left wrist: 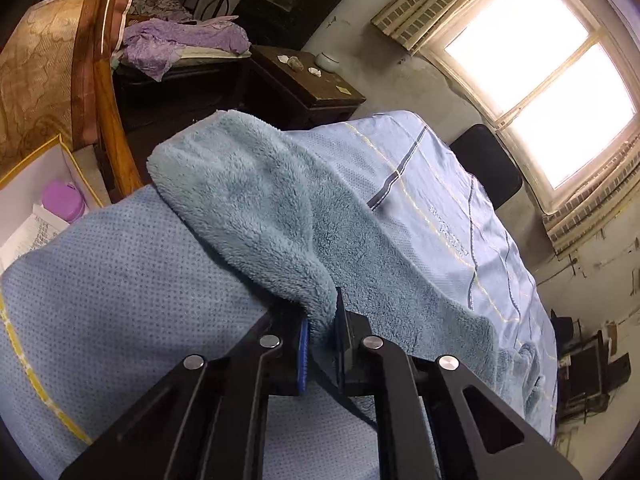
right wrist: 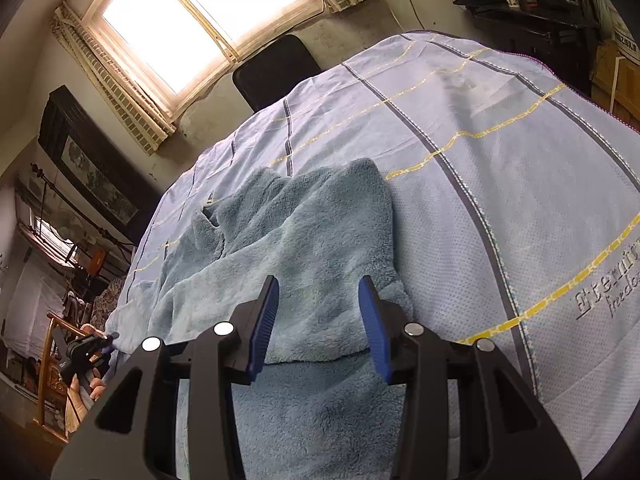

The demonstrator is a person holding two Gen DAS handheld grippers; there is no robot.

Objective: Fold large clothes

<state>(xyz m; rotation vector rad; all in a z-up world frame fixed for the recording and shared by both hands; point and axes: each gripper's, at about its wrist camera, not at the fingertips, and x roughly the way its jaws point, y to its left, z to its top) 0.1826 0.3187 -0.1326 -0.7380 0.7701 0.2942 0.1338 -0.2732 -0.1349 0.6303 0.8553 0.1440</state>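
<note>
A fluffy blue-grey fleece garment [left wrist: 256, 208] lies on a bed covered with a light blue sheet [left wrist: 420, 168]. My left gripper [left wrist: 320, 330] is shut on a fold of the fleece and holds it lifted, so a flap hangs back over the bed. In the right wrist view the same garment [right wrist: 304, 240] lies spread, with a collar or sleeve part at its far left. My right gripper [right wrist: 318, 316] is open just above the garment's near part, with nothing between its blue pads [right wrist: 262, 328]. The left gripper [right wrist: 86, 350] also shows far left in that view, in a hand.
The sheet [right wrist: 500, 152] has yellow and grey stripes. A window [left wrist: 540, 76] is behind the bed, with a black chair back [right wrist: 276, 68] below it. A dark bedside table [left wrist: 304, 76], purple cloth [left wrist: 184, 40], a wooden chair frame [left wrist: 104, 92] and a box holding a purple jar [left wrist: 64, 202] stand left.
</note>
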